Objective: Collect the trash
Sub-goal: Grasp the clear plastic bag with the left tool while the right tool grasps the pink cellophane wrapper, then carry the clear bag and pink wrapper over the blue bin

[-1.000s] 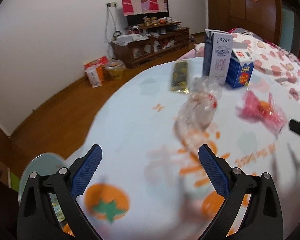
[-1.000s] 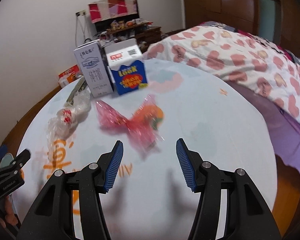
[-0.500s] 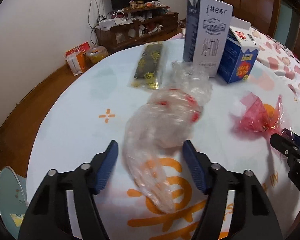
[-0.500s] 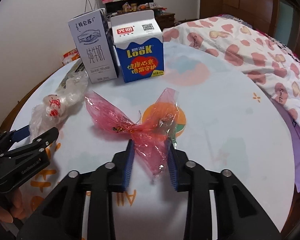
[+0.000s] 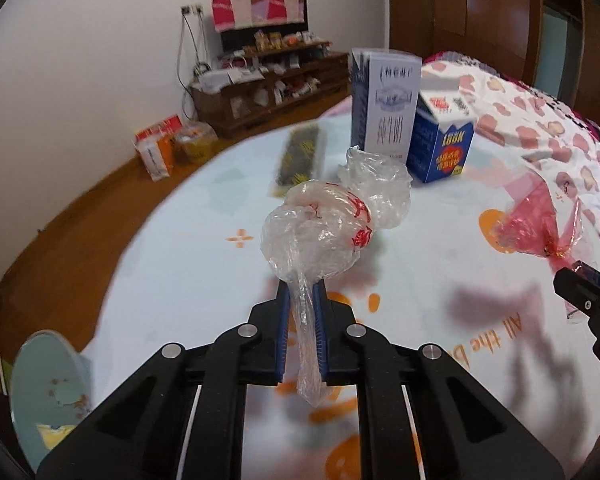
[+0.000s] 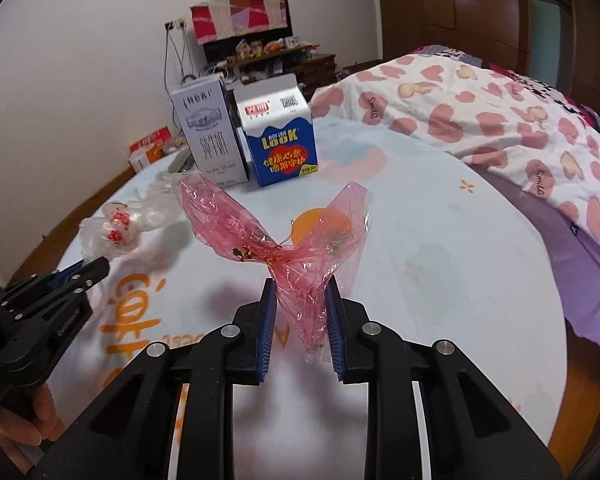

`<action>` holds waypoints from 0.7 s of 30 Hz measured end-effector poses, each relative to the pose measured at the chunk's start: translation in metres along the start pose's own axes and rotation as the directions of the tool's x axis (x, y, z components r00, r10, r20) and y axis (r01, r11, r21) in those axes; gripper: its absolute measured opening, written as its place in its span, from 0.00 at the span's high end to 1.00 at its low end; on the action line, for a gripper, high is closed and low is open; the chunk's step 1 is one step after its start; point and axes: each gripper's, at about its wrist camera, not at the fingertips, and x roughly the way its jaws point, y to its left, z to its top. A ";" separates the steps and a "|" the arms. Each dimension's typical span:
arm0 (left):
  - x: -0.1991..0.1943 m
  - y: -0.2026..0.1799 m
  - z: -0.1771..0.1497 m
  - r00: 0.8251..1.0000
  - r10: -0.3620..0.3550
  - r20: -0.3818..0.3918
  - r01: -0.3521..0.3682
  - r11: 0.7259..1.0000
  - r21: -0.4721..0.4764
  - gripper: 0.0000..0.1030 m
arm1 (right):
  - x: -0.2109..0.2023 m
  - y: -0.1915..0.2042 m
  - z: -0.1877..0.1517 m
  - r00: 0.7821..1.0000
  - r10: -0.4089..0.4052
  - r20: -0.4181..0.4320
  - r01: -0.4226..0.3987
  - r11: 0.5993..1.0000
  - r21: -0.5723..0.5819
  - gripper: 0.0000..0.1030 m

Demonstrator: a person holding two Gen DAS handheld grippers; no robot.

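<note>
progress: two of five trash pieces gripped, none binned | left gripper (image 5: pixel 302 316) was clamped on clear bag (image 5: pixel 324 232), mid-table (image 5: pixel 188 264) | right gripper (image 6: pixel 300 312) was closing on red wrapper (image 6: pixel 284 240) pinched between pads | left: tall carton (image 5: pixel 384 108), blue carton (image 6: pixel 282 148), dark packet (image 5: pixel 300 156) at far edge | text: "LOOK" on blue carton; tablecloth "All the"

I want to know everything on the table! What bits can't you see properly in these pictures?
- Dark flat packet: blurred in the left view, print unreadable; nearly hidden behind the tall milk carton in the right view.
- Clear bag: whether it holds anything, unclear.
- Right gripper: cut off by the left view's edge.
</note>
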 end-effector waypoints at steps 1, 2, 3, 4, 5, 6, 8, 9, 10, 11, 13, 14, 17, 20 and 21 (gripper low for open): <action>-0.009 0.002 -0.002 1.000 0.013 0.010 -0.013 1.000 0.000 0.89 | -0.006 0.001 -0.003 1.000 0.000 0.007 0.000 1.000 0.004 0.76; -0.014 0.004 -0.004 1.000 0.021 0.015 -0.021 1.000 0.001 0.89 | -0.011 0.002 -0.006 1.000 -0.004 0.014 0.004 1.000 0.006 0.76; -0.024 0.006 -0.007 0.999 0.037 0.024 -0.037 0.999 0.001 0.89 | -0.017 0.003 -0.009 1.000 -0.007 0.021 0.007 1.000 0.008 0.76; -0.028 0.010 -0.010 0.999 0.044 0.027 -0.044 0.999 0.000 0.89 | -0.020 0.003 -0.011 1.000 -0.007 0.024 0.007 1.000 0.011 0.76; -0.035 0.012 -0.013 0.998 0.053 0.031 -0.053 0.999 0.000 0.89 | -0.024 0.004 -0.014 1.000 -0.007 0.027 0.006 1.000 0.016 0.76; -0.043 0.015 -0.017 0.997 0.062 0.036 -0.061 0.998 -0.002 0.89 | -0.027 0.005 -0.017 1.000 -0.005 0.028 0.005 1.000 0.019 0.76; -0.053 0.022 -0.022 0.997 0.068 0.038 -0.068 0.998 -0.010 0.89 | -0.034 0.007 -0.022 1.000 -0.001 0.030 0.000 1.000 0.025 0.76; -0.059 0.025 -0.025 0.997 0.072 0.036 -0.071 0.997 -0.018 0.89 | -0.038 0.008 -0.025 1.000 0.001 0.031 -0.002 1.000 0.027 0.76; -0.064 0.028 -0.029 0.996 0.076 0.035 -0.075 0.997 -0.023 0.89 | -0.041 0.009 -0.027 1.000 0.003 0.031 -0.003 1.000 0.028 0.76; -0.068 0.029 -0.032 0.996 0.080 0.036 -0.079 0.997 -0.025 0.89 | -0.043 0.011 -0.030 1.000 0.005 0.030 -0.006 1.000 0.028 0.76; -0.079 0.036 -0.038 0.994 0.096 0.043 -0.095 0.995 -0.029 0.89 | -0.048 0.015 -0.035 1.000 0.011 0.029 -0.012 1.000 0.025 0.76; -0.082 0.039 -0.041 0.994 0.101 0.045 -0.099 0.995 -0.031 0.89 | -0.051 0.018 -0.037 0.999 0.014 0.029 -0.015 1.000 0.022 0.76; -0.094 0.047 -0.048 0.992 0.115 0.055 -0.113 0.993 -0.040 0.89 | -0.058 0.026 -0.043 0.999 0.023 0.031 -0.023 1.000 0.014 0.76; -0.105 0.054 -0.054 0.990 0.126 0.062 -0.123 0.991 -0.052 0.89 | -0.064 0.033 -0.047 0.999 0.032 0.033 -0.032 0.999 0.002 0.76; -0.109 0.058 -0.057 0.989 0.131 0.062 -0.127 0.990 -0.060 0.89 | -0.066 0.036 -0.048 0.999 0.036 0.033 -0.036 0.999 -0.002 0.76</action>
